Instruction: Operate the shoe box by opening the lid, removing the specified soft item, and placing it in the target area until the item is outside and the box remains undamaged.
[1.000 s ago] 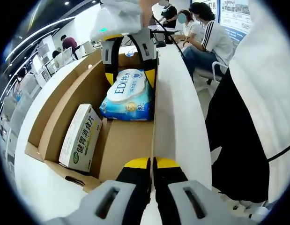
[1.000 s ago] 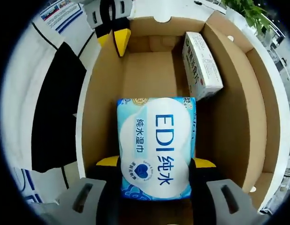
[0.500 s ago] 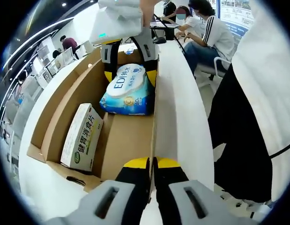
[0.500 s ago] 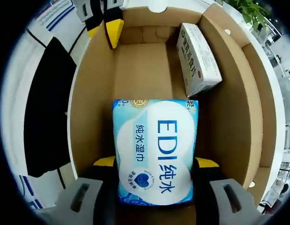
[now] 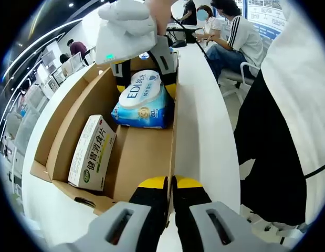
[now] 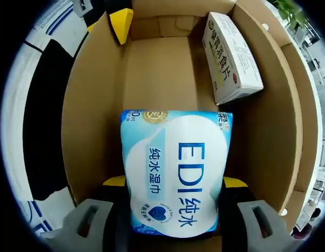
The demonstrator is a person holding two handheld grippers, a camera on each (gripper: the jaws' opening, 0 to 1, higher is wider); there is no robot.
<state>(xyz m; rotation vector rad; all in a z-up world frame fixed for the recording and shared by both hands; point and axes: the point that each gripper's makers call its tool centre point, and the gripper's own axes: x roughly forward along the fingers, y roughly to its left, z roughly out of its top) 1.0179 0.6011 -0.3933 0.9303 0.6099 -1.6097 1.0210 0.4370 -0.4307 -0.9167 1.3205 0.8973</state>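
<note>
While clamped from both sides, right gripper (image 6: 174,182): jaws closed on the near end of the wipes pack, one yellow tip on each long edge.
Wipes pack (image 6: 178,157): inside the shoe box, at the end wall away from the left gripper and close to the long wall that gripper pinches; label up, blue and white.
Handling, at a guess: soft film wrapper, squashy and a little slick; moderate weight from damp wipes, so likely to sag at the free end. Not fragile.
Where to hold: across the width, as now, but best deeper toward the middle so the far end droops less; firm squeeze, no need to crush.
Left gripper (image 5: 171,184): jaws pressed together over the top edge of one long wall, one tip inside and one outside, apparently steadying the box.
Shoe box (image 6: 159,73): open-topped brown cardboard, bare floor down the middle, walls upright, no tears visible.
Medicine carton (image 6: 233,58): white, lying against the opposite long wall, well apart from the pack; out of the lifting path.
Table (image 5: 204,131): smooth white top running along the pinched wall's outer side; looks like handy landing room.
Dark garment (image 5: 272,157): hanging just off the table's edge.
Room: bright office, seated people (image 5: 241,37) at the far end, desks beyond.
</note>
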